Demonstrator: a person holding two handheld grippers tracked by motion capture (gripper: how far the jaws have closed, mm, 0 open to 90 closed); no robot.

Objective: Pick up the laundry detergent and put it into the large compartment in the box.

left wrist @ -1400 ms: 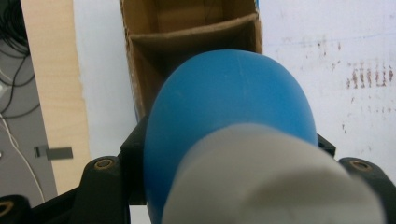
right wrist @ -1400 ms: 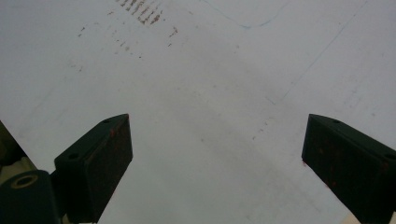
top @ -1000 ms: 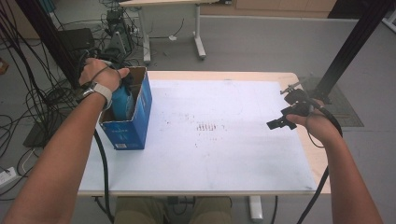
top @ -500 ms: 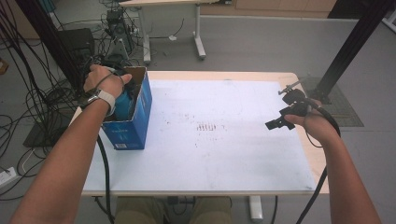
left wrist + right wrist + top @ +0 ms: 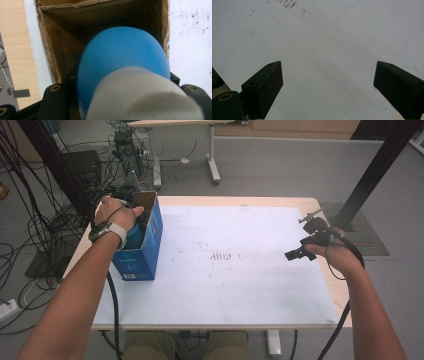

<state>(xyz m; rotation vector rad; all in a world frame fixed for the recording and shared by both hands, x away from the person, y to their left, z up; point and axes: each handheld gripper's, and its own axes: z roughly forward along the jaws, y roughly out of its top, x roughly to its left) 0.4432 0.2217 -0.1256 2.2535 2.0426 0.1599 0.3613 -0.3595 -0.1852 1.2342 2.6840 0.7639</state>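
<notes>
An open cardboard box [image 5: 145, 251] with blue printed sides stands at the table's left edge; in the left gripper view its brown inside [image 5: 62, 47] shows. My left gripper [image 5: 123, 77] reaches down into it, shut on a rounded blue object [image 5: 120, 55] with a white cylindrical end [image 5: 140, 97]. From above, the person's left hand [image 5: 112, 212] covers most of the gripper, and a bit of the blue object [image 5: 133, 237] shows in the box mouth. My right gripper [image 5: 303, 239] hovers over the table's right side, open, nothing between its jaws [image 5: 328, 72].
A white sheet [image 5: 235, 265] with faint reddish marks covers the wooden table [image 5: 250, 200]. Cables and equipment lie on the floor [image 5: 45, 235] to the left. A black post [image 5: 372, 175] stands at the far right, and another table's legs [image 5: 212, 150] are behind.
The left hand has sunk with the blue object, which now sits lower inside the box. The right hand has stayed where it was.
</notes>
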